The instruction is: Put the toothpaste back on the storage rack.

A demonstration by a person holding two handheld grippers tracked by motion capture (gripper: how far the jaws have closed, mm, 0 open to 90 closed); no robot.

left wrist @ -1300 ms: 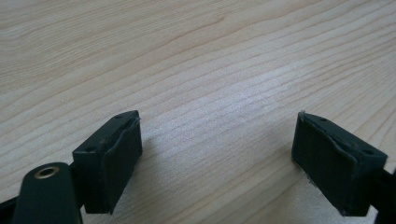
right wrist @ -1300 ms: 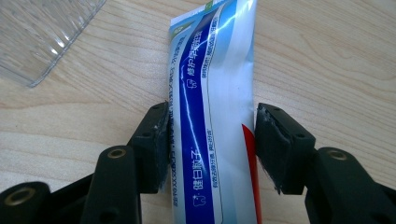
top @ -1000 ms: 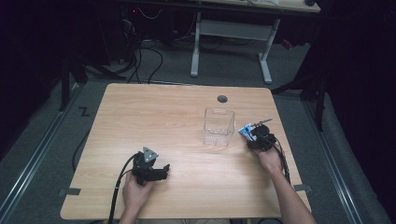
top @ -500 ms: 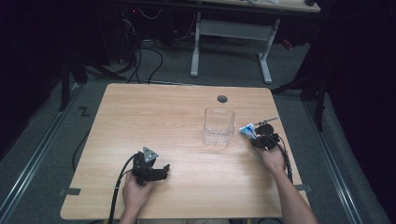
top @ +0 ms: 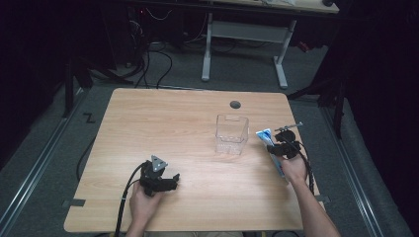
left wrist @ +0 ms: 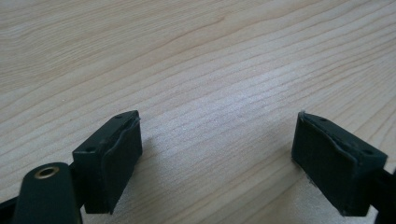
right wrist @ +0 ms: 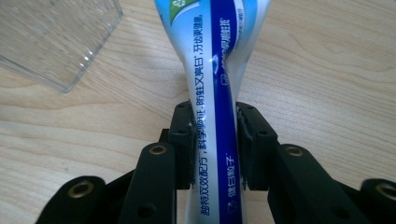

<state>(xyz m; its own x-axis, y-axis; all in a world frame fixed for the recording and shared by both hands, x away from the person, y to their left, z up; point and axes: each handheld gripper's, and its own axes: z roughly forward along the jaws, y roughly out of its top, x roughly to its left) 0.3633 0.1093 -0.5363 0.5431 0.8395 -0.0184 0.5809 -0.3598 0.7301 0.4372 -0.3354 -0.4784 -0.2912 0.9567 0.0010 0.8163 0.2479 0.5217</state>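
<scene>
a light wooden table point(top: 163, 123) stands in a dark room. the right gripper point(right wrist: 214, 140) has just been closing and now pinches a blue and white toothpaste tube point(right wrist: 212, 84) just beside a clear plastic container point(top: 231, 134). the left gripper point(left wrist: 217, 156) rests wide apart with nothing between its jaws, over bare wood

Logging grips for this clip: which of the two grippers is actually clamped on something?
The right gripper: its jaws pinch a blue and white toothpaste tube. The left gripper stands open over bare table.
</scene>
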